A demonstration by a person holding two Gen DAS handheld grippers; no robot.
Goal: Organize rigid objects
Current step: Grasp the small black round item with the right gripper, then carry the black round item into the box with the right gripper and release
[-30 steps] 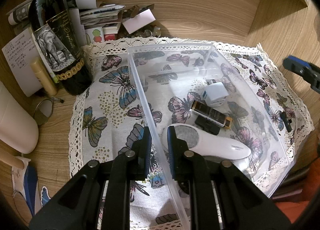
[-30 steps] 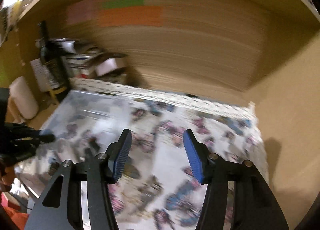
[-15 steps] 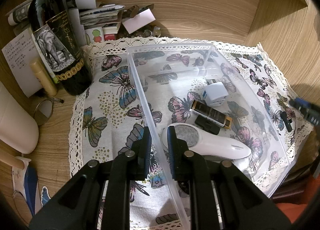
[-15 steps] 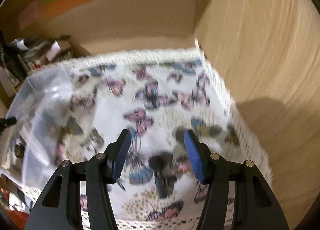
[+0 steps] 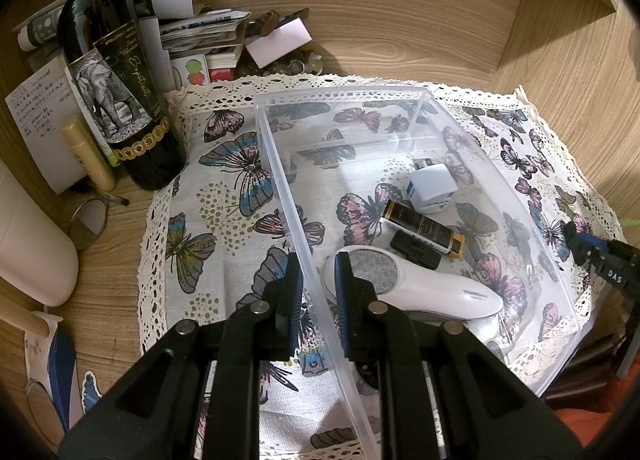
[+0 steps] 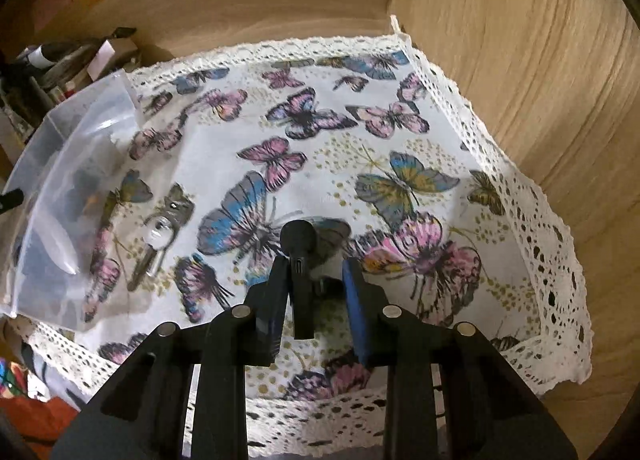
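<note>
Right wrist view has the right gripper closing around a small black stick-shaped thing lying on the butterfly cloth. It sits between the jaws, hard against the left pad with a clear gap to the right one, so not pinched yet. My worry: that off-centre fit means the closing pad could shove or roll it sideways, or catch only the thin stem while the round head sticks out past the fingertips — then it pivots or drops on the lift. The pads could also snag a fold of cloth.

A metal key-like piece lies off to the gripper's left, near the clear plastic bin, and I'd guess it goes in next.

On the left wrist view, the left gripper is clamped on the bin's side wall, steadying it. If that hold slips or tugs, the light bin could slide on the cloth and the white shaver-like gadget just right of the jaws could shift.
</note>
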